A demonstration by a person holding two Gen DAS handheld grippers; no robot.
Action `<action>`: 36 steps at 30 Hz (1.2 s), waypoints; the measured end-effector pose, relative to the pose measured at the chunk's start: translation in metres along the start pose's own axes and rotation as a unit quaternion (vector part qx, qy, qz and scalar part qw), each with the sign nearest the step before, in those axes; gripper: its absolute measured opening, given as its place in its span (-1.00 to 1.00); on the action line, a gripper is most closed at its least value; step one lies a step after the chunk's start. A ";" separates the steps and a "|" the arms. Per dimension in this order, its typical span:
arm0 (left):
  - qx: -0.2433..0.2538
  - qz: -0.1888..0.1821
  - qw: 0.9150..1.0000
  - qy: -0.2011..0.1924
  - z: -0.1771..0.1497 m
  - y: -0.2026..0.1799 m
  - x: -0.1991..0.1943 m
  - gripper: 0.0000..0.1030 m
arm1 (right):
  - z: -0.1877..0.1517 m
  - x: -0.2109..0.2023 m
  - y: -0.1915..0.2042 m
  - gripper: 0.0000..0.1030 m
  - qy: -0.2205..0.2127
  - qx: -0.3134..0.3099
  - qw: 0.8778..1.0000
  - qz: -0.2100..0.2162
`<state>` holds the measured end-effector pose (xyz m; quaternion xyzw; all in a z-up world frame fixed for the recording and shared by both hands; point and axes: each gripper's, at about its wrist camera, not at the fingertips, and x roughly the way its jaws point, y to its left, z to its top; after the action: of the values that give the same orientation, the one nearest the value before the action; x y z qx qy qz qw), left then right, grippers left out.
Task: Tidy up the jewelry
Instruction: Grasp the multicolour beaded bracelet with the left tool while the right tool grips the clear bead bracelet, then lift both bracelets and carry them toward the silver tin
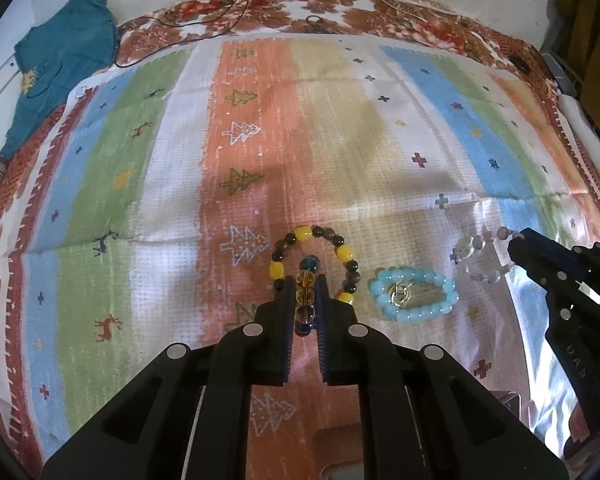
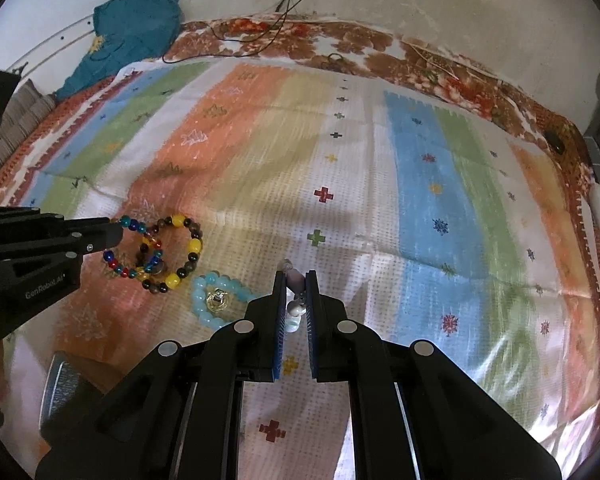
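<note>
My left gripper (image 1: 304, 280) is shut on a multicoloured glass bead bracelet (image 1: 305, 300), which also shows in the right wrist view (image 2: 134, 246), held over a yellow and brown bead bracelet (image 1: 316, 258) lying on the striped cloth. A pale blue bead bracelet (image 1: 414, 294) with a gold ring (image 1: 400, 294) inside it lies to the right. My right gripper (image 2: 294, 278) is shut on a clear and pale pink bead bracelet (image 2: 294, 300), also in the left wrist view (image 1: 478, 258). The right gripper is in the left wrist view (image 1: 518, 240); the left gripper is in the right wrist view (image 2: 114, 230).
A striped cloth (image 1: 340, 140) with small tree and cross motifs covers a floral bed (image 1: 300, 8). A teal garment (image 1: 60, 56) lies at the far left by the wall. A black cable (image 1: 220, 12) trails over the far edge. A dark object (image 2: 64, 392) sits near left.
</note>
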<state>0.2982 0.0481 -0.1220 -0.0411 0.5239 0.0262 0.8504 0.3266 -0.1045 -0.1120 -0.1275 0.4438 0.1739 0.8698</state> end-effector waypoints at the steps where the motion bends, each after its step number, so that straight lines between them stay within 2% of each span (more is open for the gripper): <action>1: 0.000 0.002 1.000 0.000 -0.001 0.000 -0.001 -0.82 | -0.001 0.000 0.000 -0.80 0.002 0.000 1.000 0.002; 11: -0.006 0.003 1.000 -0.011 -0.010 0.006 -0.027 -0.82 | -0.009 -0.017 -0.001 -0.80 -0.009 0.017 1.000 0.009; 17: -0.027 -0.029 0.999 -0.029 -0.012 0.009 -0.055 -0.82 | -0.012 -0.035 -0.001 -0.80 -0.025 0.023 0.999 0.012; 24: -0.021 -0.046 0.998 -0.046 -0.020 -0.002 -0.078 -0.82 | -0.018 -0.054 -0.002 -0.80 -0.036 0.022 0.999 0.018; 31: 0.007 -0.039 0.997 -0.069 -0.031 -0.017 -0.102 -0.82 | -0.023 -0.070 0.000 -0.80 -0.050 0.019 0.998 0.024; 36: 0.015 -0.049 0.996 -0.079 -0.036 -0.024 -0.115 -0.82 | -0.027 -0.080 0.003 -0.80 -0.058 0.012 0.998 0.029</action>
<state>0.2165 0.0207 -0.0343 -0.0517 0.4532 -0.0202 0.8897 0.2622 -0.1269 -0.0619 -0.0935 0.3984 0.2004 0.8901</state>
